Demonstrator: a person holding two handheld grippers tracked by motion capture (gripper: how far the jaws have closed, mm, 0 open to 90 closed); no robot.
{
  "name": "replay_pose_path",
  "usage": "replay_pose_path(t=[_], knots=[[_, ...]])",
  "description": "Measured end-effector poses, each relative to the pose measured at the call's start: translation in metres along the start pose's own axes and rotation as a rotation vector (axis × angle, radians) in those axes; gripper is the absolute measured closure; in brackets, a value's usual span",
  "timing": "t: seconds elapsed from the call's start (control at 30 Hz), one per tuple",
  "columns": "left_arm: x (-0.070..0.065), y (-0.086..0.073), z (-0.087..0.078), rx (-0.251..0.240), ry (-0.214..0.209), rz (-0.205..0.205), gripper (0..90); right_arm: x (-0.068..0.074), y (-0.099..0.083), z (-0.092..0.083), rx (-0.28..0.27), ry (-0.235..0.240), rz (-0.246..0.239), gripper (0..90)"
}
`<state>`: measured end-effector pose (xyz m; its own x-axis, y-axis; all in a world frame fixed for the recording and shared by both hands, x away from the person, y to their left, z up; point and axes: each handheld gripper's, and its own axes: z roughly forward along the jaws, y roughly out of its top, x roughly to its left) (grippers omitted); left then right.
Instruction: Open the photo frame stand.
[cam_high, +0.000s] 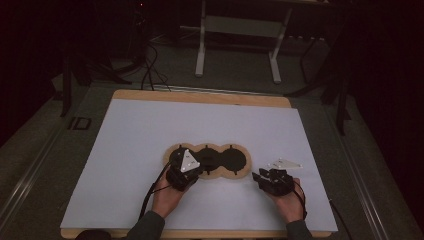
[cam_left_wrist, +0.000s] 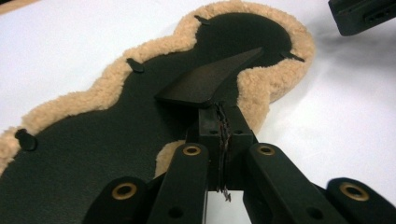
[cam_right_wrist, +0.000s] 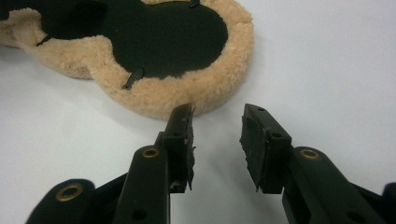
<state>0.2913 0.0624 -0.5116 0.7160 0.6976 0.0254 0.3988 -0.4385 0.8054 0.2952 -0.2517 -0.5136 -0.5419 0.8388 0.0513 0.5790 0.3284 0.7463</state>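
Tan fleece-edged pad (cam_high: 207, 161) with black three-lobed centre lain flat on white tabletop (cam_high: 150, 130), near middle, toward person's side. Left gripper (cam_left_wrist: 219, 116) clenched on thin black flap (cam_left_wrist: 210, 79) lifted off pad's black surface (flap raised at slant, far tip over end lobe). In high view, left gripper (cam_high: 184, 169) seen over pad's left lobe. Right gripper (cam_right_wrist: 215, 135) released, nothing between jaws, held just beside pad's fleece rim (cam_right_wrist: 187, 93) without touching; in high view, right gripper (cam_high: 270, 181) seen right of pad.
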Motion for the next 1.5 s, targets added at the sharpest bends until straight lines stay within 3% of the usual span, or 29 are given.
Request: replay_pose_path(t=[0.17, 0.33, 0.6, 0.77, 0.97, 1.33, 1.5], knots=[[-0.005, -0.002, -0.003, 0.000, -0.027, 0.005, 82.8, -0.001, 0.000, 0.000, -0.004, -0.002, 0.005, 62.1], [-0.014, -0.001, -0.011, -0.001, -0.053, 0.059, 79.2, -0.002, 0.000, 0.000, -0.006, -0.005, 0.009, 61.9], [-0.017, 0.014, -0.026, -0.047, -0.068, 0.106, 71.0, -0.002, 0.000, 0.000, -0.010, -0.010, 0.011, 61.5], [-0.015, 0.023, -0.028, -0.055, -0.073, 0.113, 66.9, -0.003, 0.000, 0.000, -0.013, -0.011, 0.011, 61.4], [-0.008, 0.032, -0.021, -0.039, -0.041, 0.122, 59.7, -0.003, 0.000, 0.000, -0.013, -0.011, 0.012, 60.8], [-0.008, 0.031, -0.005, -0.015, 0.041, 0.173, 46.6, -0.003, 0.000, 0.001, -0.011, -0.014, 0.011, 60.3], [-0.008, 0.031, 0.003, 0.008, 0.057, 0.199, 42.4, -0.003, 0.000, 0.002, -0.010, -0.016, 0.010, 59.9]])
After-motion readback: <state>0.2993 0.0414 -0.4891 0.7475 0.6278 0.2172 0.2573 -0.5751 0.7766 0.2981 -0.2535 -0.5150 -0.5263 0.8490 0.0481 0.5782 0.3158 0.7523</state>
